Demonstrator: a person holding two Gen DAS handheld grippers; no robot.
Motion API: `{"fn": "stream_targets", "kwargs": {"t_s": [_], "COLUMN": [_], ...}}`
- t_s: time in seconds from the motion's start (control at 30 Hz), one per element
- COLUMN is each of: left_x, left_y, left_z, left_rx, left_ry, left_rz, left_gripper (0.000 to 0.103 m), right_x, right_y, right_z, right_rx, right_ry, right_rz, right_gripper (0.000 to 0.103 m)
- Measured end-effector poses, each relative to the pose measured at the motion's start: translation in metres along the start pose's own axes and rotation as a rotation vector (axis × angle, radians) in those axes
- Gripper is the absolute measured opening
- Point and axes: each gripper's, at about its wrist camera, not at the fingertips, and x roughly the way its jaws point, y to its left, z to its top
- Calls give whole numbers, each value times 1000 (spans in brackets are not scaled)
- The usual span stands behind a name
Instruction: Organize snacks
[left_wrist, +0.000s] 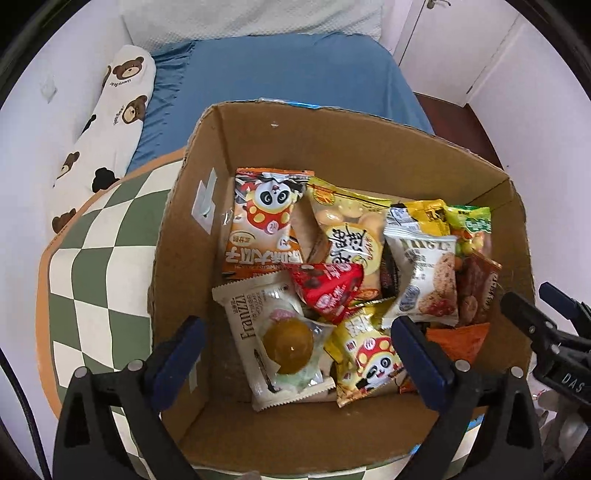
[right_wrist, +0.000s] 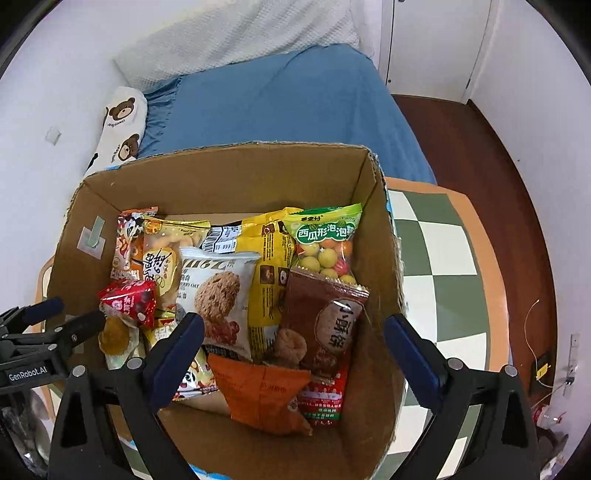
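Observation:
An open cardboard box (left_wrist: 332, 147) (right_wrist: 221, 177) holds several snack packs. My left gripper (left_wrist: 297, 328) hangs open over its near side, above a white Franzzi pack (left_wrist: 251, 314), a yellow jelly cup (left_wrist: 288, 339) and a yellow panda pack (left_wrist: 365, 354). Nothing is between its fingers. My right gripper (right_wrist: 293, 325) is open too, above a brown pack (right_wrist: 325, 325), an orange pack (right_wrist: 262, 391) and an oat cookie pack (right_wrist: 218, 280). A red triangular pack (left_wrist: 328, 291) lies mid-box. Each gripper shows at the edge of the other's view.
The box stands on a green and white checkered table (left_wrist: 92, 277) (right_wrist: 443, 240). Behind it is a bed with a blue sheet (left_wrist: 288, 70) and a bear-print pillow (left_wrist: 110, 122). Dark wooden floor (right_wrist: 480, 147) lies to the right.

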Motion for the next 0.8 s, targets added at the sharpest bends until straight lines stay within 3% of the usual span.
{"fn": "stream_targets", "kwargs": {"t_s": [0.43,0.8], "left_x": [-38,-107], "left_y": [-11,-17], "left_z": [-21,-81], "left_rx": [30,46], "left_ry": [-96,-234], "left_rz": [10,-5], "left_gripper": [102,102], "right_x": [-32,-98], "right_y": [5,11], "right_z": [-29,-76], "right_rx": [-3,-5], "right_ry": [-52,-171], "right_rz": [-25,-13], "right_gripper": [101,102]}}
